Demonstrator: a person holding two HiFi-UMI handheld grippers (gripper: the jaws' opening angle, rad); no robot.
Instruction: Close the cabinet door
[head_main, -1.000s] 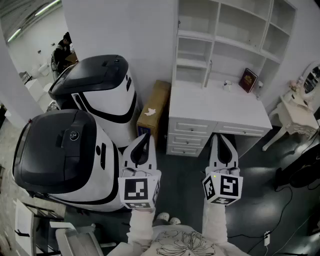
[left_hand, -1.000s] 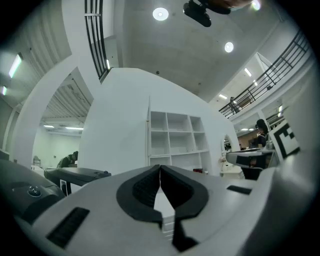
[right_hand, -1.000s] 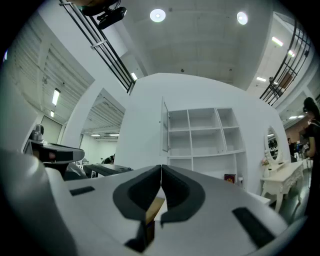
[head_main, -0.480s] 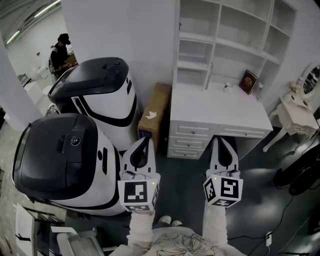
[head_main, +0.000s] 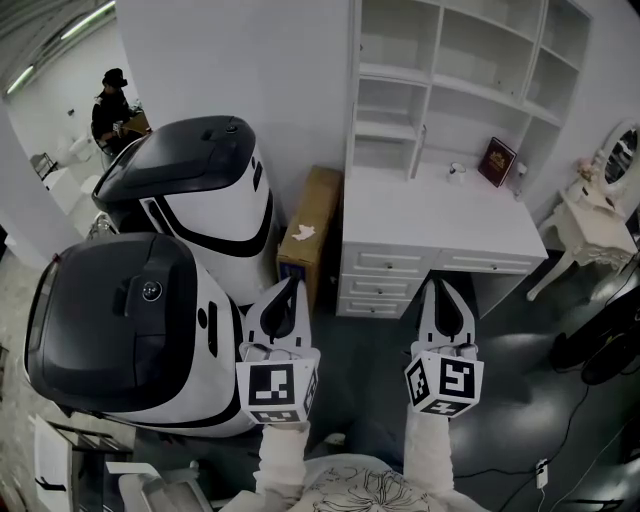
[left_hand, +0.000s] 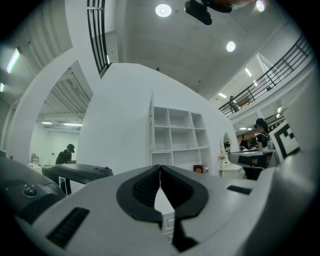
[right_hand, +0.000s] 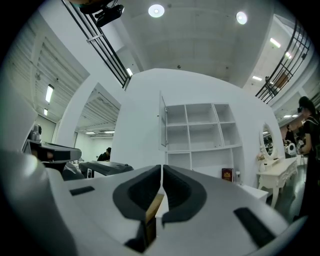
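While short of the cabinet (head_main: 470, 50), left tool (head_main: 293, 277) and right tool (head_main: 437, 284) closed, empty.

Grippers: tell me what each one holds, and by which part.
Nothing is held. The left gripper and the right gripper both have their jaws shut together, empty, apart from the white desk.

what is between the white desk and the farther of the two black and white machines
A brown cardboard box stands in that gap, with the white desk on one side and the farther black-and-white machine on the other. The head view shows it.
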